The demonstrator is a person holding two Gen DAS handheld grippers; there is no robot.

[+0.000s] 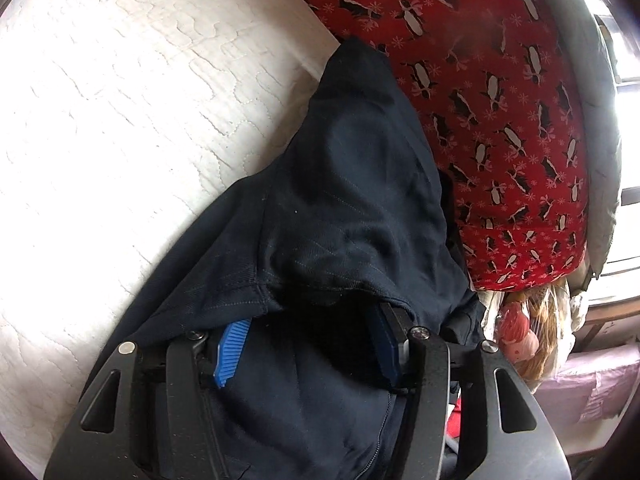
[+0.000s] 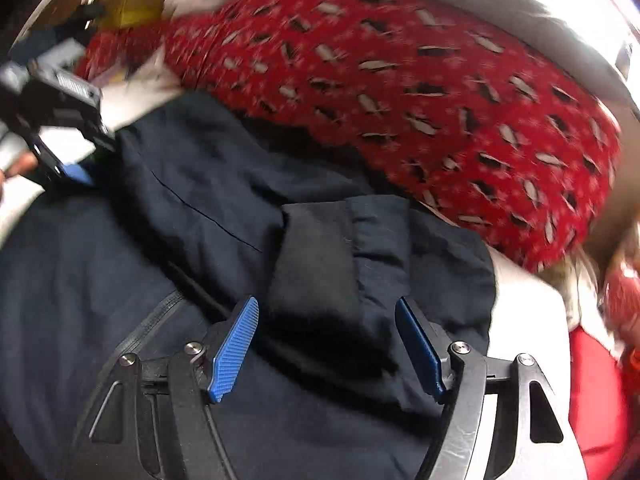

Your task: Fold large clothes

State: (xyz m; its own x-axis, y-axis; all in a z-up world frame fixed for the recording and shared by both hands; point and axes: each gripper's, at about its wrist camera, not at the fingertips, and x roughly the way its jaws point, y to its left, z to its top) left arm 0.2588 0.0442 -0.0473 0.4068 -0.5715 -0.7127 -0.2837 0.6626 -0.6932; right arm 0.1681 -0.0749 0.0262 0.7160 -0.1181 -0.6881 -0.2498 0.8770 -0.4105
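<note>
A dark navy garment [image 1: 344, 208] lies on a white quilted bed [image 1: 120, 100]. My left gripper [image 1: 308, 344] is open, its blue fingers wide apart, and a fold of the garment drapes over their tips. In the right wrist view the same navy garment [image 2: 208, 200] spreads across the bed with a dark cuff [image 2: 316, 256] folded on it. My right gripper [image 2: 326, 336] is open just above the garment, the cuff between its blue fingers [image 2: 234, 348]. The left gripper [image 2: 60, 120] shows at the far left edge of the garment.
A red pillow with a penguin print [image 1: 500, 120] lies against the garment's far side; it also shows in the right wrist view [image 2: 420, 92]. Bagged items [image 1: 528, 336] and a window [image 1: 624, 60] sit to the right. Clutter [image 2: 132, 4] is at the back left.
</note>
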